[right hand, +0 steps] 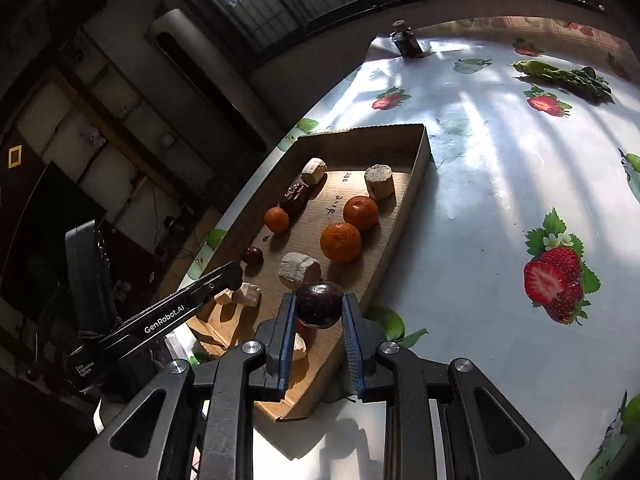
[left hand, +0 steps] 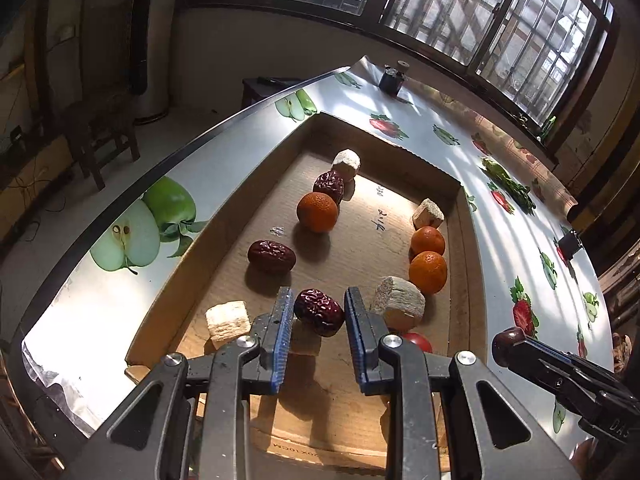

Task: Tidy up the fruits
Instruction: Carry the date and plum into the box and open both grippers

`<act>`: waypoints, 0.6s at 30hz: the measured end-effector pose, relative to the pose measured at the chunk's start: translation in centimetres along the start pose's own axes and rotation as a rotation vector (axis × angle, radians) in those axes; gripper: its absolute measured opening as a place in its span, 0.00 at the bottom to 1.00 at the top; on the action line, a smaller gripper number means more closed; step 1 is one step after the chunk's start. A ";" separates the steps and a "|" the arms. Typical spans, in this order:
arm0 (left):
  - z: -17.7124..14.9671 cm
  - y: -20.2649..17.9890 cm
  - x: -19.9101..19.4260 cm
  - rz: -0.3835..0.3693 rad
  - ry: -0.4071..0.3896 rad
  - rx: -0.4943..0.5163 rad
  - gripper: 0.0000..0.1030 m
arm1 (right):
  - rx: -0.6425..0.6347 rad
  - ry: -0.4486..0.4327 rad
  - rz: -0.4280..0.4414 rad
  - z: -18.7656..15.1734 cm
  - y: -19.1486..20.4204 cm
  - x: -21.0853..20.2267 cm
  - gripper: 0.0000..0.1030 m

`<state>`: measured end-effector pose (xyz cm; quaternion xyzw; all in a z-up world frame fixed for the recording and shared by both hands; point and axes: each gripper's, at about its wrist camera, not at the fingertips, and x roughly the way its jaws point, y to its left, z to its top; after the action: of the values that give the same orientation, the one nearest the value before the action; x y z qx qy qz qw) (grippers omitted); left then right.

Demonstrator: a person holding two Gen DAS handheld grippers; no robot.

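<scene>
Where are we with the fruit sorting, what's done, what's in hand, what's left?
Partly done, at a guess. Two oranges sit side by side along one side of the cardboard tray. The right gripper holds a dark plum; the left gripper is open around a red date, not yet gripping it. Left: the third orange, two more dates and the pale chunks lie mixed.
</scene>
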<state>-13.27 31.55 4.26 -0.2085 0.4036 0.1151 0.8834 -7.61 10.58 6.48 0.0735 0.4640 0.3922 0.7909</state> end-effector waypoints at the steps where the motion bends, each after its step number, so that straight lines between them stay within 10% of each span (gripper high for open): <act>1: -0.1 -0.1 0.0 0.001 -0.006 0.003 0.25 | -0.021 0.005 -0.015 -0.2 0.6 0.5 0.24; 12: -0.2 0.2 -1.2 0.026 -0.043 -0.002 0.25 | -0.289 -0.024 -0.237 -1.6 5.0 3.3 0.25; 18: -0.1 0.2 -3.2 0.057 -0.106 -0.013 0.49 | -0.302 -0.038 -0.257 -1.9 5.1 3.4 0.34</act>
<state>-15.43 31.55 6.57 -0.1963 0.3612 0.1537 0.8986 -11.03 15.97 5.57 -0.0984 0.3905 0.3514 0.8452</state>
